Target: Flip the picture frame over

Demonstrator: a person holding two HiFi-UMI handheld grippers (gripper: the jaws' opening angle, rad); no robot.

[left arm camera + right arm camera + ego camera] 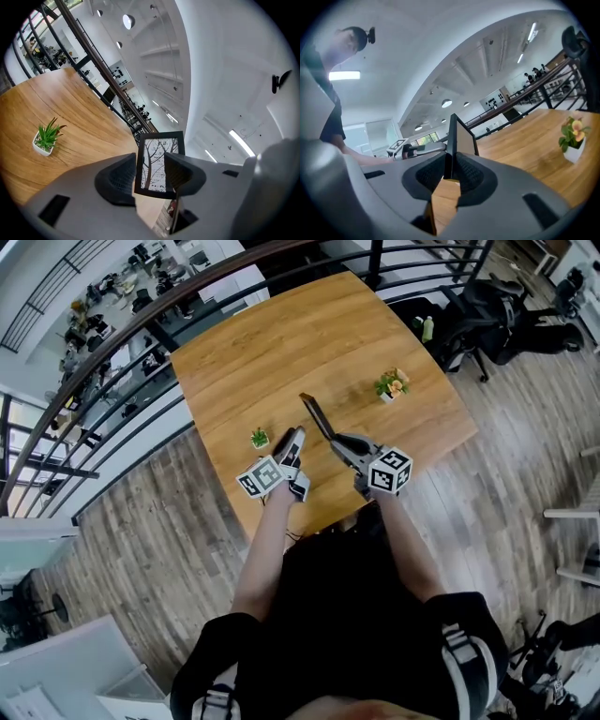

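Head view: we judge flip half done. Picture frame (317, 418) on edge above counter (272, 343), right gripper (337, 440) holding it, left gripper (296, 437) just beside.

Left gripper view: fingers apart, frame's print side between them, not gripped. White pot (43, 146) holds green plant (49, 132).

Right gripper view: fingers clamped on frame edge. Flower pot (573, 153) holds blooms (573, 127).

Next, we judge: right rolls frame over, lays it on counter.

This is an office on a railed upper level. Beyond the left gripper (295, 437), a black railing (141, 329) edges the wooden bench (281, 343), with crowded desks (103, 301) on the level below. Far right of the right gripper (339, 442), an office chair (487, 315) stands on plank flooring (506, 456).
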